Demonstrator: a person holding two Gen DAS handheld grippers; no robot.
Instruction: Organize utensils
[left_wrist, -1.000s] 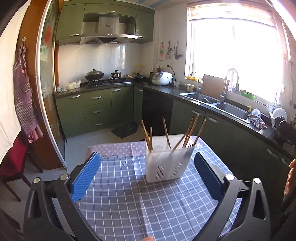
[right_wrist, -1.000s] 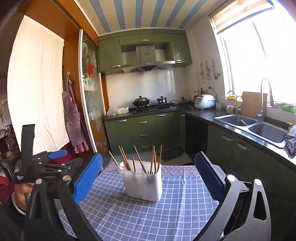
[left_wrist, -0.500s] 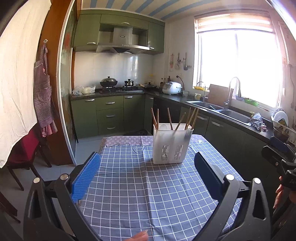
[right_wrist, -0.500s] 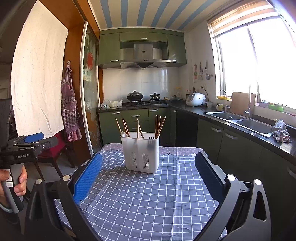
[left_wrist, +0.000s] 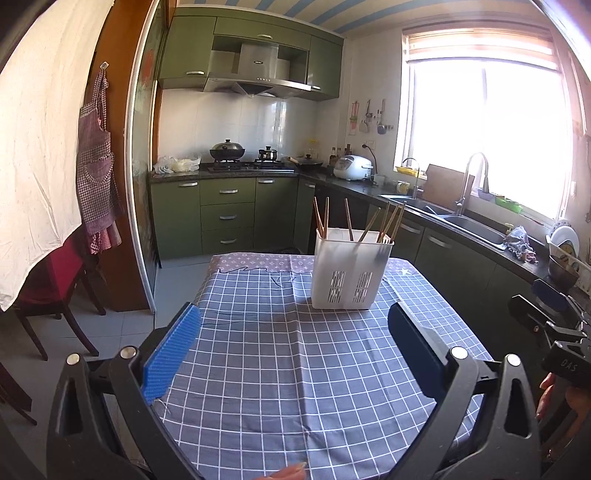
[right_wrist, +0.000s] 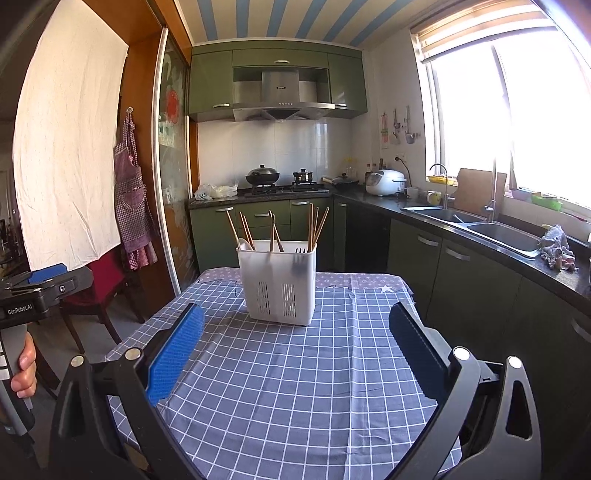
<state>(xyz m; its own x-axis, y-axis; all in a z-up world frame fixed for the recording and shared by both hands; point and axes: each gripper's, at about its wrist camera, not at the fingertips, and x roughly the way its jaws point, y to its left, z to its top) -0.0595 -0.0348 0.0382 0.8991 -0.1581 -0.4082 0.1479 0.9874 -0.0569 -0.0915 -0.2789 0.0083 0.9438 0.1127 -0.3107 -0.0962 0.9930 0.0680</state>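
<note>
A white slotted utensil holder (left_wrist: 351, 271) (right_wrist: 277, 282) stands upright at the far end of the table on a blue checked cloth (left_wrist: 295, 354) (right_wrist: 295, 369). Several wooden chopsticks (left_wrist: 384, 221) (right_wrist: 314, 227) lean out of its top, and fork tines show inside in the right wrist view. My left gripper (left_wrist: 293, 343) is open above the near part of the cloth, well short of the holder, with nothing between its fingers. My right gripper (right_wrist: 295, 345) is open too, also empty and short of the holder.
A red chair (left_wrist: 55, 284) stands left of the table. Green cabinets and a dark counter with a double sink (right_wrist: 476, 225) run along the right. A stove with pots (right_wrist: 284, 181) lies beyond. A hand (right_wrist: 24, 373) holds the other gripper at the left edge.
Both grippers have drawn back from the holder and levelled, so it looks smaller and farther. Both stay open and empty.
</note>
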